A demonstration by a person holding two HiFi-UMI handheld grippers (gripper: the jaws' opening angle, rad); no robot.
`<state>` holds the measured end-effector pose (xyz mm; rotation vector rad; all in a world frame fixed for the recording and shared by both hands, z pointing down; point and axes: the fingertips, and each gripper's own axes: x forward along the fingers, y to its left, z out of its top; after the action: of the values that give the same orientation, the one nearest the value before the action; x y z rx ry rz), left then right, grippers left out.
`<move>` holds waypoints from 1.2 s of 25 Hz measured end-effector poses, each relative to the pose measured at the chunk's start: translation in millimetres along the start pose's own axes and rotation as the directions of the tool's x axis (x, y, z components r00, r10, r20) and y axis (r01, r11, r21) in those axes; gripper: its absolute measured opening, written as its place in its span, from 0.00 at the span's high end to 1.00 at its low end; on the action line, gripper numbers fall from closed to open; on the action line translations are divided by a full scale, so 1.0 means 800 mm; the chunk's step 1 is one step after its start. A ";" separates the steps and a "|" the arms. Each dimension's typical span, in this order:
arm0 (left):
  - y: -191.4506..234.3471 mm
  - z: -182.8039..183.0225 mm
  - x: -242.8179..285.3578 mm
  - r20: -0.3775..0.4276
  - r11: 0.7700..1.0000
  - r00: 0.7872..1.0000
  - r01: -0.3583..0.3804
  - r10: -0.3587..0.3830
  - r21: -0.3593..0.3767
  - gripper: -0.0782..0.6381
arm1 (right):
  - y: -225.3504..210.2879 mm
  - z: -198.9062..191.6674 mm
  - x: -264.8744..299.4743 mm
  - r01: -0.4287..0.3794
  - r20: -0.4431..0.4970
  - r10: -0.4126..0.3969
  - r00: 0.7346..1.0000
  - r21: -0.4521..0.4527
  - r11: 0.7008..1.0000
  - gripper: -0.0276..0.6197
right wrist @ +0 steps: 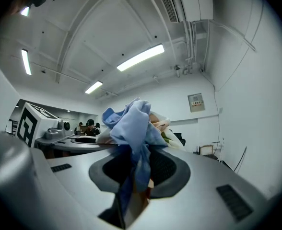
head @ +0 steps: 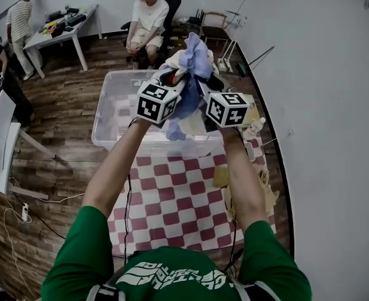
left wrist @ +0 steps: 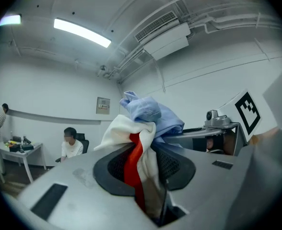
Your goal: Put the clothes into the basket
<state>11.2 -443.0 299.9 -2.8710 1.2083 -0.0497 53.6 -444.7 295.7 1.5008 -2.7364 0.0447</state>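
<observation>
Both grippers are raised side by side and point upward, sharing one bundle of clothes [head: 194, 61] of light blue, white and red cloth. My left gripper [head: 170, 83] is shut on a white and red garment [left wrist: 134, 162], with blue cloth [left wrist: 150, 114] bunched above it. Pinched in my right gripper [head: 211, 86] is the light blue garment [right wrist: 134, 138], and its jaws are shut on it. The bundle hangs over the near right part of the clear plastic basket [head: 109, 127], which stands just beyond the checkered table.
A red and white checkered cloth [head: 172, 199] covers the table below my arms. More yellowish clothes [head: 263, 190] lie at its right edge by the white wall. A person [head: 148, 17] sits behind the basket; a white desk [head: 62, 33] and other people are at far left.
</observation>
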 end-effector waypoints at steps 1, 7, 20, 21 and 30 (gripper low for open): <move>0.003 -0.014 0.004 -0.014 1.000 1.000 0.000 0.000 -0.012 0.78 | -0.003 -0.014 0.005 -0.003 -0.018 0.003 1.000 0.006 1.000 0.82; 0.026 -0.093 0.026 -0.108 0.998 0.994 0.003 -0.010 -0.063 0.78 | -0.019 -0.091 0.040 -0.018 -0.125 0.023 0.992 0.043 0.999 0.82; 0.058 -0.257 0.066 -0.328 0.997 0.944 0.015 -0.041 -0.082 0.78 | -0.045 -0.253 0.096 -0.053 -0.341 0.078 0.937 0.082 0.995 0.82; 0.060 -0.269 0.068 -0.347 0.996 0.937 0.018 -0.045 -0.082 0.78 | -0.047 -0.264 0.099 -0.057 -0.359 0.084 0.930 0.083 0.995 0.82; 0.061 -0.379 0.088 -0.520 0.995 0.849 0.066 -0.093 -0.069 0.77 | -0.059 -0.373 0.116 -0.106 -0.525 0.147 0.838 0.107 0.989 0.82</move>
<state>13.2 -531.2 602.2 -3.0492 1.1498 -0.8718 45.0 -538.1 597.3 1.0961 -2.3844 0.4934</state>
